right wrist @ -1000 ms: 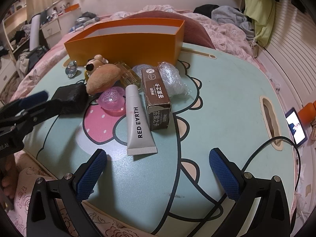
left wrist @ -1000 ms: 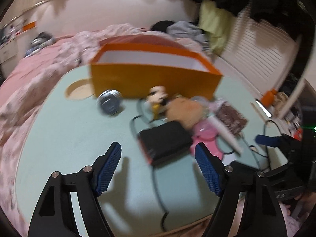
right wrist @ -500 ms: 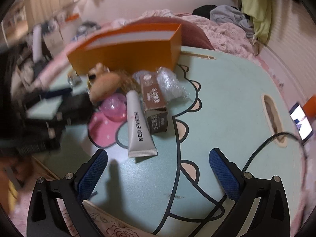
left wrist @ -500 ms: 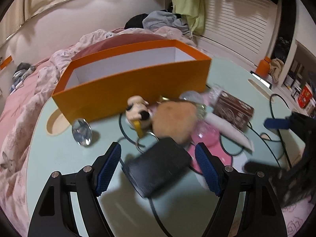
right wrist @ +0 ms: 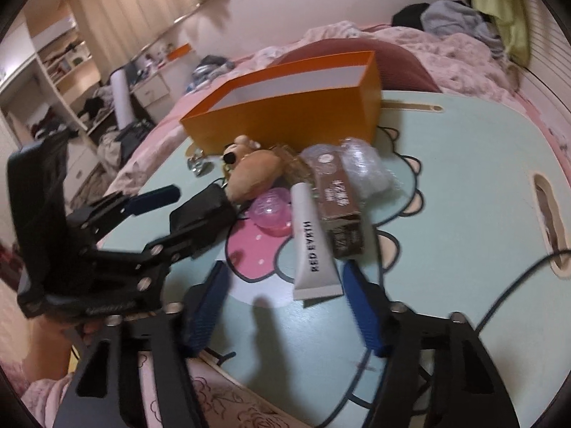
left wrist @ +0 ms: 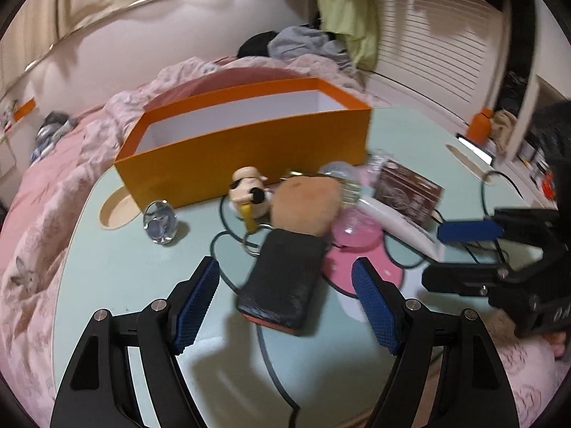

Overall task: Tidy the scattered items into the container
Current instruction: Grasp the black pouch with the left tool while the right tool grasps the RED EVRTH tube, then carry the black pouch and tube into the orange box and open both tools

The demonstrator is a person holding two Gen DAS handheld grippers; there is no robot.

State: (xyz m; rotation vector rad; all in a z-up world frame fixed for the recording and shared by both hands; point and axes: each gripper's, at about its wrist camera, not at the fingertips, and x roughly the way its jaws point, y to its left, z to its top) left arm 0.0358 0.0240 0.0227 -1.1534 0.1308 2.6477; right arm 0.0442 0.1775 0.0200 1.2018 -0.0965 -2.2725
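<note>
**Black case lies just ahead of the left tool**

Black case (left wrist: pixel 282 281) sits on the tabletop (left wrist: pixel 135 267) between the closing, still-clear pads of the left tool (left wrist: pixel 285 306), its long axis running away toward the orange box (left wrist: pixel 246 149). Right tool (right wrist: pixel 285 306), also closing on nothing, faces the white tube (right wrist: pixel 312 249) lengthwise beside the case. Beyond the case lie plush toy (left wrist: pixel 303 207) and brown carton (left wrist: pixel 410 192). Farthest, the orange box shows nothing inside.
</note>
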